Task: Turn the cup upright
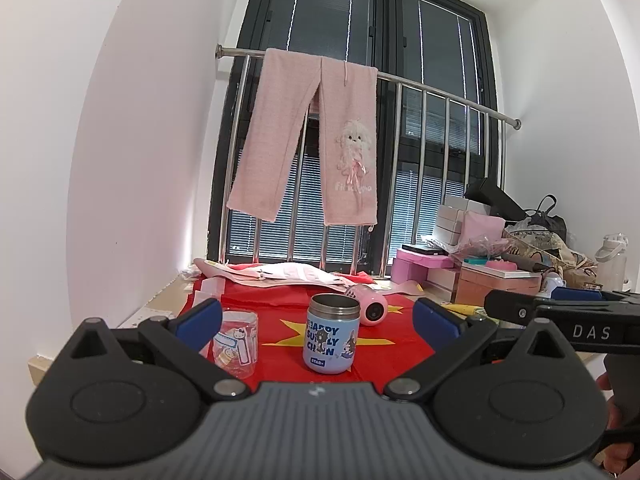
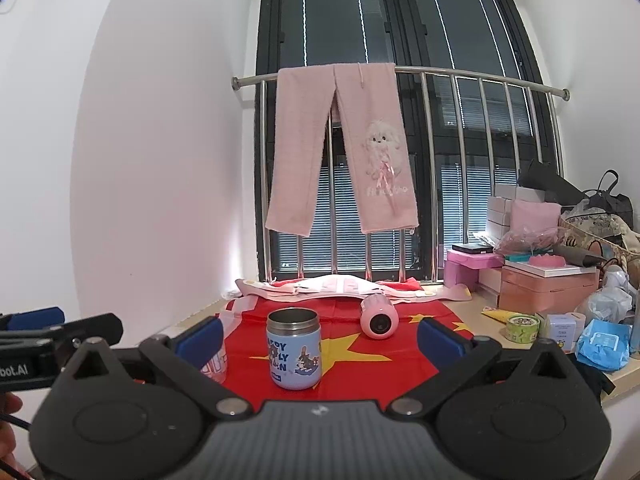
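Observation:
A light blue cartoon-printed steel cup (image 1: pixel 331 335) (image 2: pixel 294 349) stands upright, mouth up, on a red flag cloth (image 1: pixel 384 344) (image 2: pixel 360 364). A pink cup (image 1: pixel 370 305) (image 2: pixel 377 316) lies on its side behind it, its end facing me. A clear glass with stickers (image 1: pixel 237 344) (image 2: pixel 216 365) stands at the left, partly hidden by a finger. My left gripper (image 1: pixel 318 322) is open and empty, short of the blue cup. My right gripper (image 2: pixel 320 340) is open and empty, also short of it.
Pink trousers (image 1: pixel 316 136) hang on a steel window rail. Folded pink cloth (image 1: pixel 280 270) lies behind the flag. Boxes, bags and packets (image 2: pixel 544 276) crowd the right of the ledge. The right gripper shows at the right edge of the left wrist view (image 1: pixel 568 312).

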The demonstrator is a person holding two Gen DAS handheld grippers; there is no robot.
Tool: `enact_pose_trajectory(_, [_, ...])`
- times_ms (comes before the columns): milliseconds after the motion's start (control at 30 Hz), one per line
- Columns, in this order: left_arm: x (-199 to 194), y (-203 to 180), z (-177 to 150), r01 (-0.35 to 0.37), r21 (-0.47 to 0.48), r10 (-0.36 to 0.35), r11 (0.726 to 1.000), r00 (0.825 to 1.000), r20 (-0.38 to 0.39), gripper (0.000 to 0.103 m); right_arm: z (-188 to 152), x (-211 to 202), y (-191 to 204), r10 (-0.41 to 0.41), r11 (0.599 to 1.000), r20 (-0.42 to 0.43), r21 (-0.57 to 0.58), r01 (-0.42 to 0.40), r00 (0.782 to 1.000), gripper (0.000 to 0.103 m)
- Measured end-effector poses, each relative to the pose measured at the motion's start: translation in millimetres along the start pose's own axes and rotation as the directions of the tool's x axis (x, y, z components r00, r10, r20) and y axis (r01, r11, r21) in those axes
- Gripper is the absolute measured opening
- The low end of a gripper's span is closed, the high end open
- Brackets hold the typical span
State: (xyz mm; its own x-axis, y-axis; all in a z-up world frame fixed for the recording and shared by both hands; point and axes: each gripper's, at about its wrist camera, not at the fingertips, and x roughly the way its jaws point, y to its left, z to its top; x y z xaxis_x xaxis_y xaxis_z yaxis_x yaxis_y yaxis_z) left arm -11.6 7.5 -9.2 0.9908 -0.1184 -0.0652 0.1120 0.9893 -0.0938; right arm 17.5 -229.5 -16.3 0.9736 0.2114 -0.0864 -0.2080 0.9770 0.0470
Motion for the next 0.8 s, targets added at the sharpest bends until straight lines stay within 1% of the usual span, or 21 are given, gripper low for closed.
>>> enact_pose_trajectory(800, [-0.7, -0.3, -4.2, -0.007, 0.003, 0.007, 1.000, 1.000, 0.009, 0.103, -1.5, -1.6, 0.9, -0.003, 1.000, 0.000, 0.002, 0.003, 1.000, 0.103])
